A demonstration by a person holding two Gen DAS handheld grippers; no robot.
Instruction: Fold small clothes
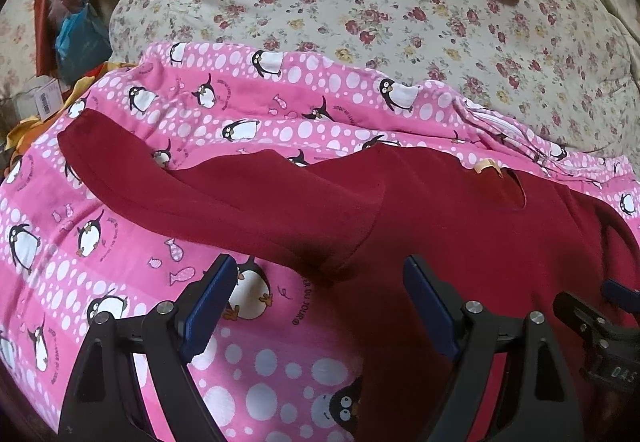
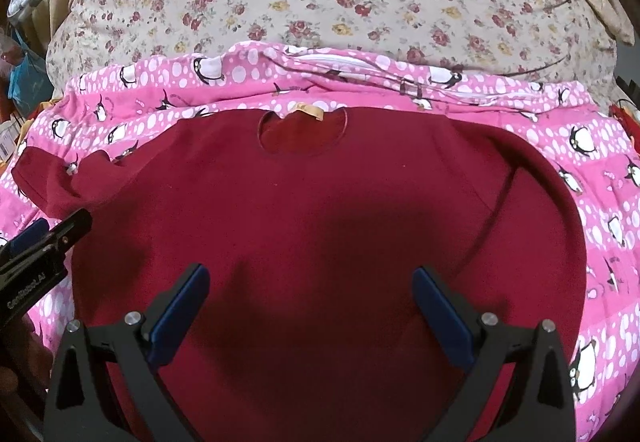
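Below, both grippers, left gripper (image 1: pixel 320 306) and right gripper (image 2: pixel 312 306), hover spread wide, empty, over a maroon sweater (image 2: pixel 320 210) whose hem is cut off on a pink penguin-print blanket (image 1: pixel 120 242).

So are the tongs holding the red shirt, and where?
No, nothing is held. The left tongs and right tongs are both open above the red shirt.

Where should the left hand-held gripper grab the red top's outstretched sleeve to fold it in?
Probably at the cuff, coming from the outer left side. The sleeve lies flat and extended on the penguin blanket, so its free end lifts easily toward the body.
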